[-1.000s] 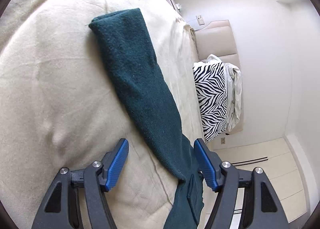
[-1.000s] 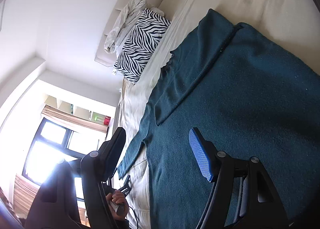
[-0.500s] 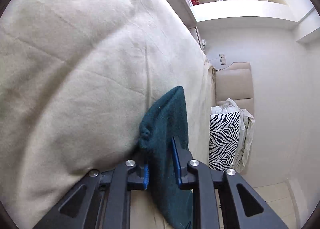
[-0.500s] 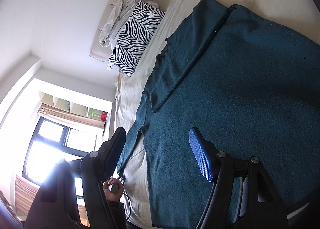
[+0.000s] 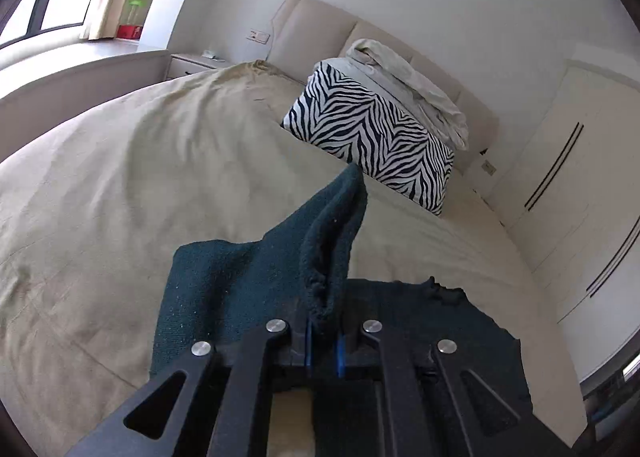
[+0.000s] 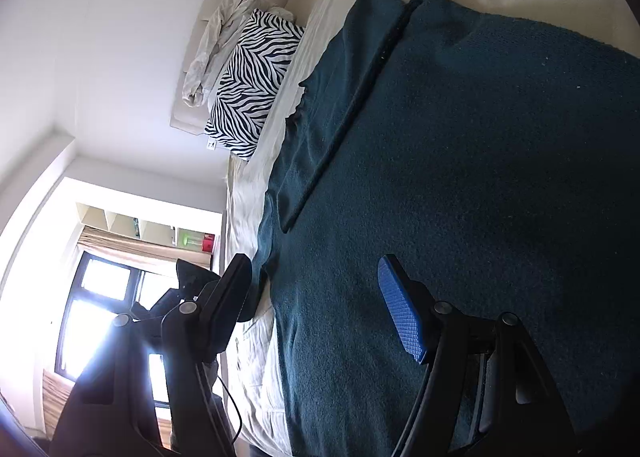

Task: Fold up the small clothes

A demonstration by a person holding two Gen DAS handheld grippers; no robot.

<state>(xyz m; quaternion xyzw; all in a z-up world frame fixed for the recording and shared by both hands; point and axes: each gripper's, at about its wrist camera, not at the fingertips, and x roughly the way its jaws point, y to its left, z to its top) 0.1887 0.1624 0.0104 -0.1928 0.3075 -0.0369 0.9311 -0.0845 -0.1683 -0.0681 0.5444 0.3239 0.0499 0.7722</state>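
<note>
**Q:** What have your tongs got, here on the bed [image 5: 120, 177]?

**A:** My left gripper [image 5: 322, 341] is clenched on a bunched fold of the dark teal garment [image 5: 248, 277], a sleeve by the look of it, raised off the cream cover. My right gripper [image 6: 316, 305] hangs released over the garment's broad body [image 6: 480, 177], gripping nothing.

**Q:** How do you fold it well?

**A:** I'd carry the sleeve across in one low arc, keep it taut, and lay it flat on the body before letting go. The right could pin the cloth, I judge.

**Q:** Where does the garment lie?

**A:** Spread below both tongs, well short of the zebra-striped pillow [image 5: 372, 137].
</note>
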